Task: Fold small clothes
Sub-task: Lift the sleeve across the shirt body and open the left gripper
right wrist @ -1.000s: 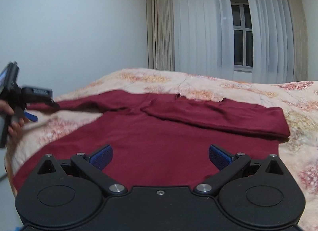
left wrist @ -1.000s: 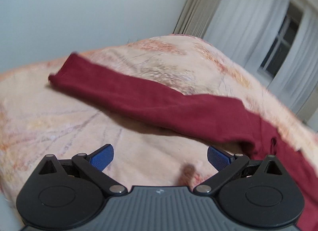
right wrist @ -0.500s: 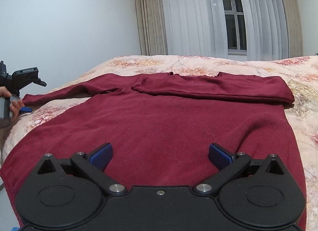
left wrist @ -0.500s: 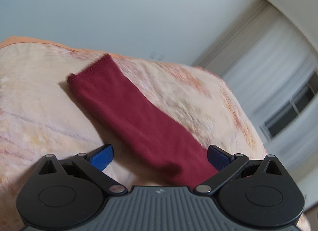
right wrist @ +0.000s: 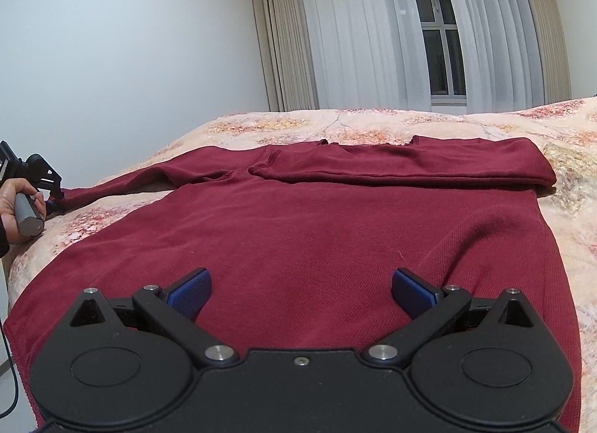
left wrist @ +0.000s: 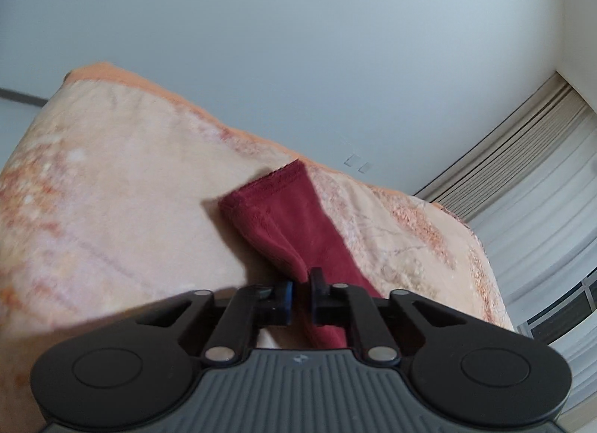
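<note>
— Tongs first: how do the two stand?

— Left tongs (left wrist: 300, 297) are clenched on the left sleeve (left wrist: 287, 224) of the maroon sweater (right wrist: 298, 239), pinching a ridge of cloth a little way up from the cuff (left wrist: 268, 181). Right tongs (right wrist: 300, 293) are spread wide and grasp nothing, hovering low over the hem half of the body.

— Which step is that, by your reckoning?

— Folding the second sleeve, I judge. The right sleeve (right wrist: 410, 168) already lies across the chest, below the neckline; the left one stretches out sideways onto the bed (right wrist: 373, 121).

— And the next move?

— Likely lift the pinched sleeve and carry it inward across the chest, laying it flat along the other. The free tongs could pin the body so it does not drag.

— How does the garment look?

— Soft, fleecy knit, deep maroon, spread on the floral bedspread, mostly smooth, with shallow creases toward its right side. The pinched sleeve bunches into a fold at the grip.
</note>
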A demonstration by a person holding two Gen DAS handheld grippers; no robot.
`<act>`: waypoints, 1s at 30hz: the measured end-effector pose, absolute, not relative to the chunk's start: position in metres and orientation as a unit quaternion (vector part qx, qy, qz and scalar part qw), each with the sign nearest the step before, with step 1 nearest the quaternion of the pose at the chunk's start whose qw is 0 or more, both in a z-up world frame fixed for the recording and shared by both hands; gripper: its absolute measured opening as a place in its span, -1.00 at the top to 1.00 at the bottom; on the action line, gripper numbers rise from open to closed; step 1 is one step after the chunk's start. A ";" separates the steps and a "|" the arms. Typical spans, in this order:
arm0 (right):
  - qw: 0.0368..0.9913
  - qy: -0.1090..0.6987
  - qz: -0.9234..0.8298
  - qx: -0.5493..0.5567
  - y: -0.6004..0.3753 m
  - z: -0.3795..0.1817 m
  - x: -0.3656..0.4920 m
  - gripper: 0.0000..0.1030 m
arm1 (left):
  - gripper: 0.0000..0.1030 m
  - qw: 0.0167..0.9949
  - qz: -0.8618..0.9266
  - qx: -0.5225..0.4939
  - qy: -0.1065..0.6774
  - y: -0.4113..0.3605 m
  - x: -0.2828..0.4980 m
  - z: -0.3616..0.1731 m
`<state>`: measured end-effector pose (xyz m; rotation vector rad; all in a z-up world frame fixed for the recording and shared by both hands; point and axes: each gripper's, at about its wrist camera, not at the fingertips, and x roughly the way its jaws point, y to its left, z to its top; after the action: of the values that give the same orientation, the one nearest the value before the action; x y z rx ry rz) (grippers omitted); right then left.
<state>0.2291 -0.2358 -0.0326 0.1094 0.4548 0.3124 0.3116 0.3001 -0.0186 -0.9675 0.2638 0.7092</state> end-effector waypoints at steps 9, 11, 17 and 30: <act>0.968 0.197 0.134 0.081 -0.244 -0.021 0.220 -0.99 | 0.89 0.888 0.279 -0.361 0.067 0.267 0.347 0.052; 0.967 0.191 0.135 0.096 -0.251 -0.012 0.218 -0.99 | 0.89 0.908 0.253 -0.331 0.052 0.249 0.357 0.074; 0.971 0.175 0.106 0.127 -0.281 0.008 0.211 -0.99 | 0.89 0.956 0.159 -0.244 0.017 0.173 0.386 0.123; 0.976 0.162 0.032 0.145 -0.346 0.009 0.185 -0.99 | 0.89 0.988 -0.030 -0.149 0.028 -0.032 0.432 0.125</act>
<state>0.1854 -0.3461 0.0091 0.2920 0.3262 0.0655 0.4319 -0.0322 0.1253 -0.2984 0.0561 -0.0595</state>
